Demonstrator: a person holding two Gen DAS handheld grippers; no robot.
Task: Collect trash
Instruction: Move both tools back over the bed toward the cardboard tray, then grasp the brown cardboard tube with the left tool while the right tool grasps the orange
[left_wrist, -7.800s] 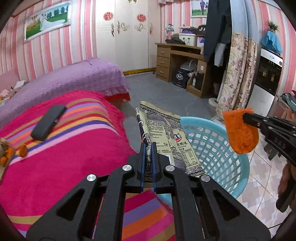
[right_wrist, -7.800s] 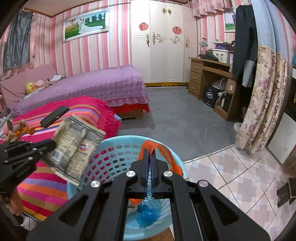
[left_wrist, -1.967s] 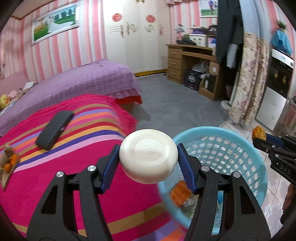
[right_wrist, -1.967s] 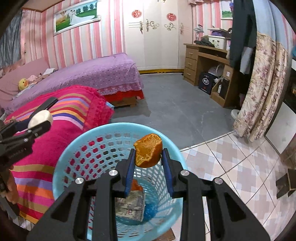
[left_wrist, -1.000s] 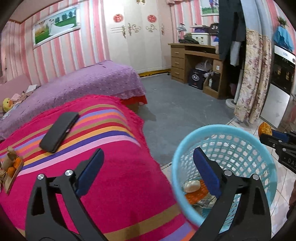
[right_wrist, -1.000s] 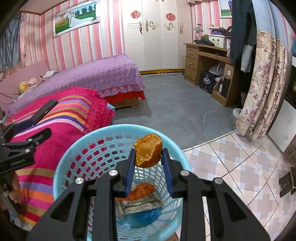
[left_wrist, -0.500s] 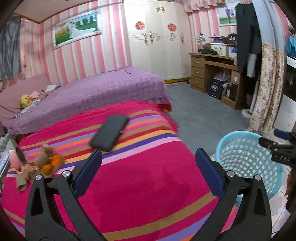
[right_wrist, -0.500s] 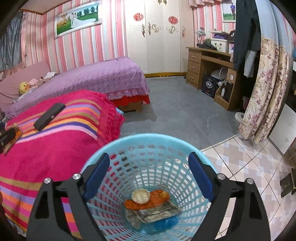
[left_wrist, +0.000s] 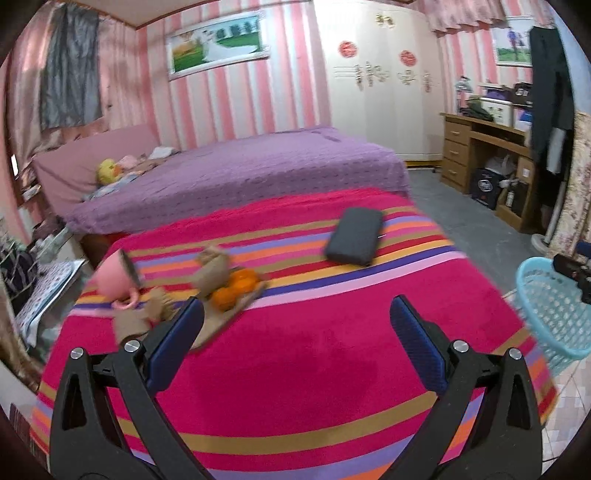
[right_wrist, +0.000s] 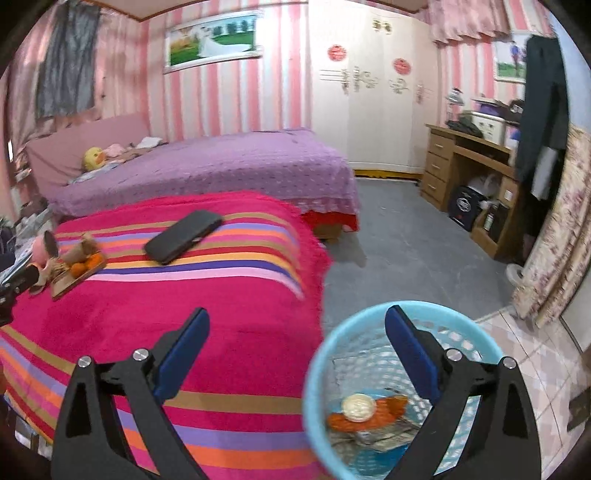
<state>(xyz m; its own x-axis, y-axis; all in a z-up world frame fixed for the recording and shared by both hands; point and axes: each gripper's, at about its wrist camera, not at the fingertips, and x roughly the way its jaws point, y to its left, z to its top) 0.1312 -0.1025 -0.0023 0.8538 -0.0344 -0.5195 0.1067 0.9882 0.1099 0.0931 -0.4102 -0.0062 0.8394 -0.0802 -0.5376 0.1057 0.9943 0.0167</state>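
My left gripper (left_wrist: 295, 325) is open and empty above the pink striped blanket (left_wrist: 314, 369). Ahead of it to the left lie orange peels (left_wrist: 236, 284) with crumpled brown paper (left_wrist: 214, 269) on a brown card, next to a tipped pink cup (left_wrist: 112, 278). My right gripper (right_wrist: 295, 343) is open and empty over the edge of the blue basket (right_wrist: 314, 387). The basket holds a white round lid (right_wrist: 358, 407), orange peel (right_wrist: 391, 404) and a printed wrapper. The peels (right_wrist: 83, 266) and cup (right_wrist: 44, 247) also show at far left in the right wrist view.
A black phone-like case (left_wrist: 354, 236) lies on the blanket. The blue basket (left_wrist: 554, 314) stands on the floor right of the bed. A purple bed (left_wrist: 240, 173) is behind. A wooden desk (right_wrist: 469, 173) and floral curtain (right_wrist: 557, 229) stand at right.
My left gripper has swung left from the basket toward the peels and cup. My right gripper let the orange peel fall into the basket, opened, and has shifted left over the blanket edge.
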